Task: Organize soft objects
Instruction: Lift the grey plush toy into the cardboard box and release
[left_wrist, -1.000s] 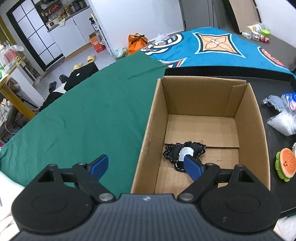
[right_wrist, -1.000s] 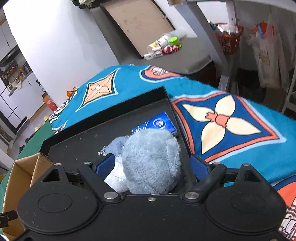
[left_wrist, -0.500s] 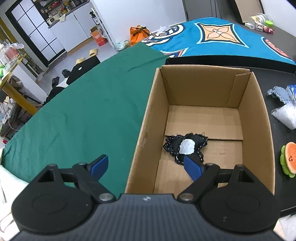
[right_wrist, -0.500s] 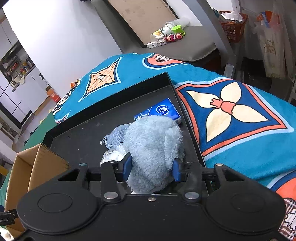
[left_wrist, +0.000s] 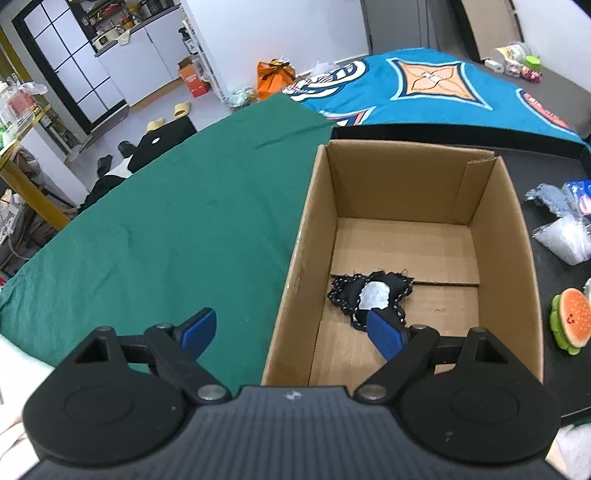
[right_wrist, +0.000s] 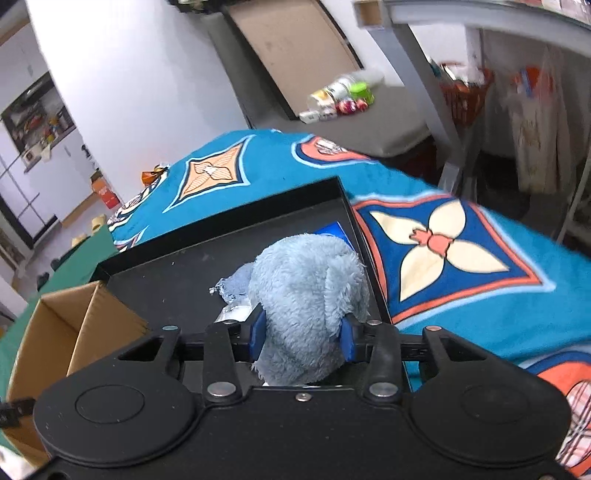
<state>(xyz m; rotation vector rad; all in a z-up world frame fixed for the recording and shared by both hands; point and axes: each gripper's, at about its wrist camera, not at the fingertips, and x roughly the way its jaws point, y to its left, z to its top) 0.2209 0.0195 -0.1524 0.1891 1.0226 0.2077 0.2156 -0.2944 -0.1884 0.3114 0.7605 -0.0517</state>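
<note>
With its jaws having just closed in, my right gripper (right_wrist: 302, 334) pinches the fluffy blue plush toy (right_wrist: 310, 295) between both blue pads, over the black tray (right_wrist: 177, 273). Behind the toy I make out a blue scrap of cloth (right_wrist: 236, 286) and what may be a clear plastic bag (right_wrist: 236, 314). My left gripper (left_wrist: 291, 332) hangs wide open and empty at the near left corner of the cardboard box (left_wrist: 517, 236), which holds a black fabric piece (left_wrist: 371, 297). A burger-shaped toy (left_wrist: 570, 321) lies on the tray, right of the box.
</note>
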